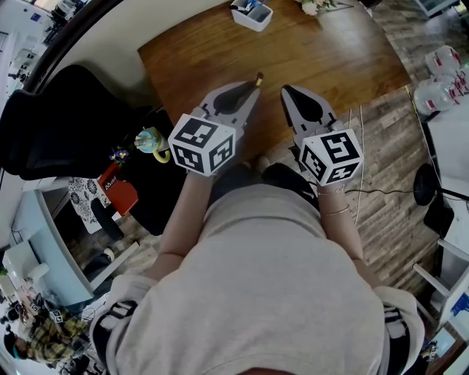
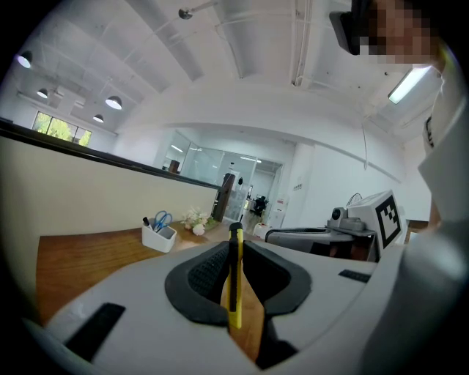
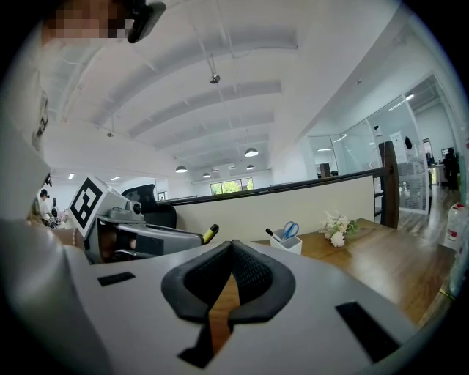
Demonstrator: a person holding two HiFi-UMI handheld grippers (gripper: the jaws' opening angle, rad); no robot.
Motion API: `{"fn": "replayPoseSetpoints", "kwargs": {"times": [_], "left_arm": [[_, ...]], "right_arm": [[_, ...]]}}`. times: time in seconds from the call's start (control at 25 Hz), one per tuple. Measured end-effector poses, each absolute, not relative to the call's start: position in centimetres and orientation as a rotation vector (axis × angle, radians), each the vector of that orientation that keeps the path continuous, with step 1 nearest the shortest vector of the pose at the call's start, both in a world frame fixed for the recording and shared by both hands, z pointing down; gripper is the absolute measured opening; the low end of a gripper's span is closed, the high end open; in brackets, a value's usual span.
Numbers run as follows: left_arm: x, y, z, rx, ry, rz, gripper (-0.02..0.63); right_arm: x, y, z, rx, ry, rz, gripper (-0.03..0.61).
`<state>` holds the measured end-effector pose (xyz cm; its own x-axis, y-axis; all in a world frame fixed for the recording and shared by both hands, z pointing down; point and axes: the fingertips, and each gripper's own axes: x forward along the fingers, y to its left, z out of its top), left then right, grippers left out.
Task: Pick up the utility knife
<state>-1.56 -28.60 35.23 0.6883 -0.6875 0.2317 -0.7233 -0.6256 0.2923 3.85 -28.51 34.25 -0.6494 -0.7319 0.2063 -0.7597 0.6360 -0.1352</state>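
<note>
Left fingers (image 2: 199,277) tight on utility knife (image 2: 234,282), right fingers (image 3: 254,275) together, over wooden table (image 1: 315,62) by cream partition (image 3: 293,212)

Smooth wooden table (image 1: 337,66), plastic utility knife (image 2: 234,293)

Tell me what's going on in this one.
A person stands at a wooden table with a gripper in each hand. The left gripper is clamped on a yellow utility knife, holding it above the table. The right gripper is beside it, shut and empty. A white pen holder sits at the table's far edge.
</note>
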Motion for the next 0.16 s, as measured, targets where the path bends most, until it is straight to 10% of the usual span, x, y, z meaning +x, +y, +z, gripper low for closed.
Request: {"fn": "replayPoseSetpoints", "kwargs": {"times": [0.16], "left_arm": [[-1.5, -28.6, 35.13, 2.537, -1.099, 0.133, 0.077]], "right_arm": [[3.71, -28.47, 34.18, 1.244, -2.724, 0.324, 0.009]]}}
